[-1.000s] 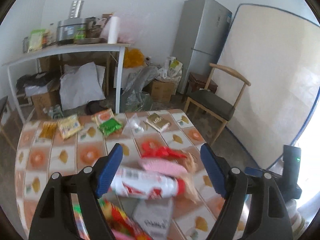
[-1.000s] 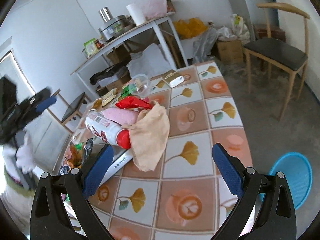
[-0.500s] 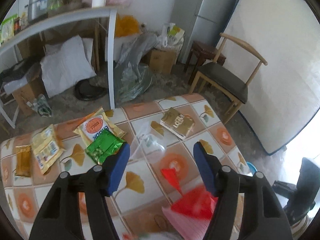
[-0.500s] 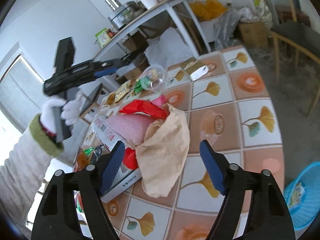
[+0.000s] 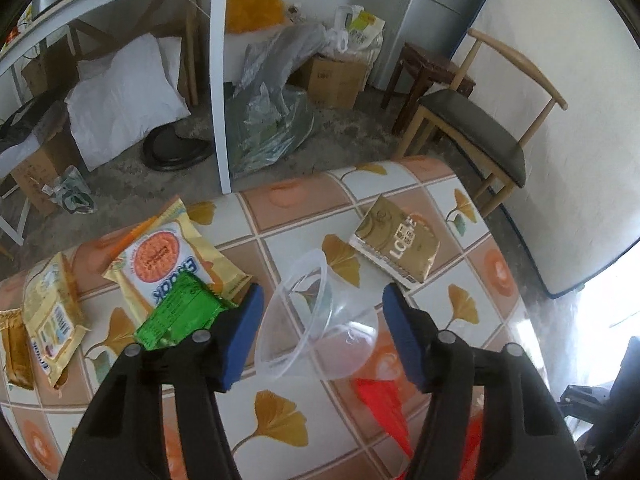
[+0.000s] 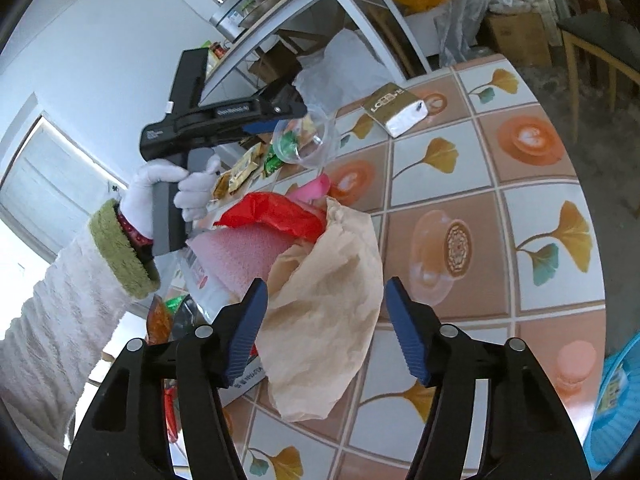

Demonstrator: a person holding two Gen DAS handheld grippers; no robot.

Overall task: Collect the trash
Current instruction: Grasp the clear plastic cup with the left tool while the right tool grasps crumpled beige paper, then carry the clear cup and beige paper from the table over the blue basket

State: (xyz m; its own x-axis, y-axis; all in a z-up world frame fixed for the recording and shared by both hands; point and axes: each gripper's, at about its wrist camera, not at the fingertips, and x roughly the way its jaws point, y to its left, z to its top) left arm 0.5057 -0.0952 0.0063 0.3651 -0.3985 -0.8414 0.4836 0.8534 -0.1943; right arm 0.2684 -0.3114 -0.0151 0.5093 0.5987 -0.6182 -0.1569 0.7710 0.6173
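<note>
My left gripper (image 5: 323,330) is open, its blue pads on either side of a clear plastic cup (image 5: 316,316) lying on its side on the tiled table (image 5: 304,208); it is not touching the cup. The cup also shows in the right wrist view (image 6: 306,136). My right gripper (image 6: 325,326) is open over a crumpled brown paper bag (image 6: 326,312). A red wrapper (image 6: 276,212), a pink foam sheet (image 6: 244,248), and a white bottle (image 6: 200,280) lie piled beside the bag.
A gold box (image 5: 396,248), a yellow snack bag (image 5: 168,256), a green packet (image 5: 182,314) and more packets (image 5: 50,312) lie on the table. A blue bin (image 6: 616,404) stands on the floor at right. A wooden chair (image 5: 480,120) stands beyond the table.
My left gripper has moved forward and down over the table to straddle the clear cup. My right gripper has moved closer to the brown paper bag.
</note>
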